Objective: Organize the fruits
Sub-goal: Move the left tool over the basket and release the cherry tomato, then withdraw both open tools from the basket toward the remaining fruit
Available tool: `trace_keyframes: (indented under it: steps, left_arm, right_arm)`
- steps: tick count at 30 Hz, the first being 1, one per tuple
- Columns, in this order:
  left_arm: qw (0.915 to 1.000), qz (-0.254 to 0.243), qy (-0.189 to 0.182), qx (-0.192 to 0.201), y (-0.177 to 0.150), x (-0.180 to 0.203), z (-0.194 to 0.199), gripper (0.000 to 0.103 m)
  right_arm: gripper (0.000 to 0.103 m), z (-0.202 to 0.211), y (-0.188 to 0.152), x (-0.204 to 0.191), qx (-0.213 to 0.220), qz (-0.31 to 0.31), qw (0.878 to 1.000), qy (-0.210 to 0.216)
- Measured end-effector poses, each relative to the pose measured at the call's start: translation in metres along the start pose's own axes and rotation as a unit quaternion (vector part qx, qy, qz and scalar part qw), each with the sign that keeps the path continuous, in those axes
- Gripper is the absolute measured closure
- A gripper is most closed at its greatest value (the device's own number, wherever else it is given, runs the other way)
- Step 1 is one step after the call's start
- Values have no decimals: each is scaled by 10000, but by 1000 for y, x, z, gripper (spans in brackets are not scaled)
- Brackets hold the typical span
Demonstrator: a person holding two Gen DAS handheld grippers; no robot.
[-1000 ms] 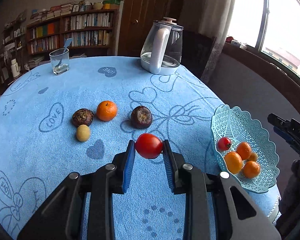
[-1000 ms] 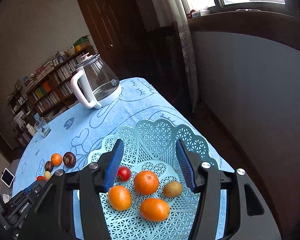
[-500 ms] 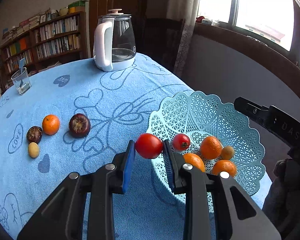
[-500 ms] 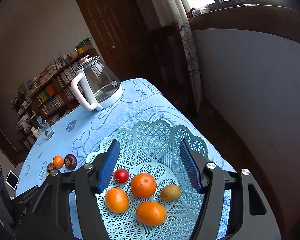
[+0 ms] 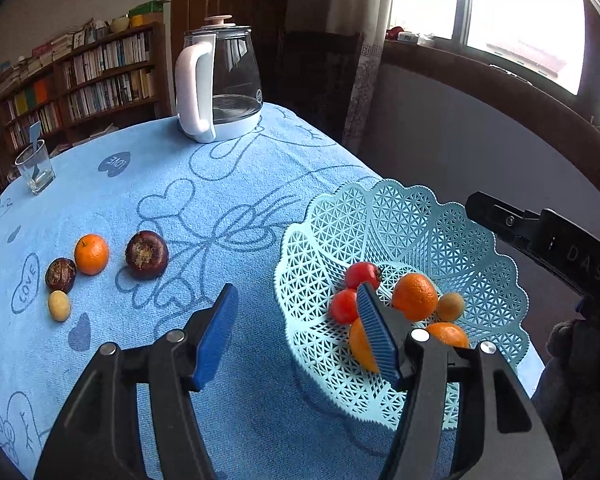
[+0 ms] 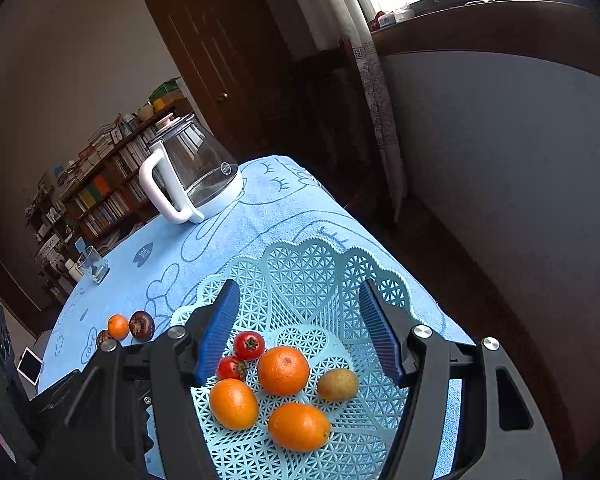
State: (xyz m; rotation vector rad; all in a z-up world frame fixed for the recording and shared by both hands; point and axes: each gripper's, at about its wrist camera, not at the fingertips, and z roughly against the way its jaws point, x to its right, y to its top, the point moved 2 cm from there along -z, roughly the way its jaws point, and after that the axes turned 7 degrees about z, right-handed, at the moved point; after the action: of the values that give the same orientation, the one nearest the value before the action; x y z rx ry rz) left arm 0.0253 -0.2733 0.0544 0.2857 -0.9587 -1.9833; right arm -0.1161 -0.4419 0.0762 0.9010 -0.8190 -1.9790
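Observation:
A light-blue lattice basket [image 5: 420,216] [image 6: 312,264] sits at the table's right edge. It holds two red tomatoes [image 5: 342,306] [image 6: 249,345], three oranges [image 5: 414,296] [image 6: 283,370] and a small brown fruit [image 6: 337,385]. My left gripper [image 5: 296,334] is open and empty at the basket's left rim. My right gripper [image 6: 298,332] is open and empty above the basket. An orange [image 5: 91,254], two dark round fruits [image 5: 146,254] and a small yellow fruit [image 5: 59,305] lie on the blue cloth to the left.
A glass kettle with a white handle [image 5: 216,88] [image 6: 188,176] stands at the back of the table. A drinking glass [image 5: 36,166] stands at the back left. The table edge drops off just right of the basket. Bookshelves [image 5: 80,76] line the far wall.
My left gripper carried a red tomato right to the basket, opened and let it go; the tomato now lies in the basket beside the other. The right gripper barely moved.

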Motion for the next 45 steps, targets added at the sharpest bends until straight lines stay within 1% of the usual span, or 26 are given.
trace_keyframes:
  steps: [1,2,3,4,9,17,23,31,41,45]
  left_arm:
    - [10000,45,32,28,1,-3,2,28]
    - [9999,94,59,61,2,-6,3,23]
    - [9998,153,81,95,2,-9,6,16]
    - [9997,209,98,127,3,-12,8,12]
    - [9988,365,237,205,5,-24,16,10]
    - [9959,673,514,303,5,-52,28,10]
    - [9924,821,782,475,8,-75,42,10]
    - [9850,1152,1140,584,7,-116,59,10]
    - [9747,1485,1530,672,3,-156,74,10]
    - [9715,1580,1644,653,2,-168,73,10]
  right_arm:
    - [39,0,0,0,0,2,10000,5]
    - [39,1,0,-1,3,5,10000,9]
    - [37,1,0,-2,12,7,10000,12]
    - [34,2,0,-2,31,6,10000,13]
    - [22,6,0,-1,158,-84,9998,19]
    - [22,8,-1,-5,152,-83,9998,85]
    - [22,13,-2,-12,209,14,9996,185]
    - [22,15,-5,-23,205,137,9992,316]
    - [22,16,-7,-33,192,266,9986,427]
    - [17,16,-8,-38,226,339,9980,490]
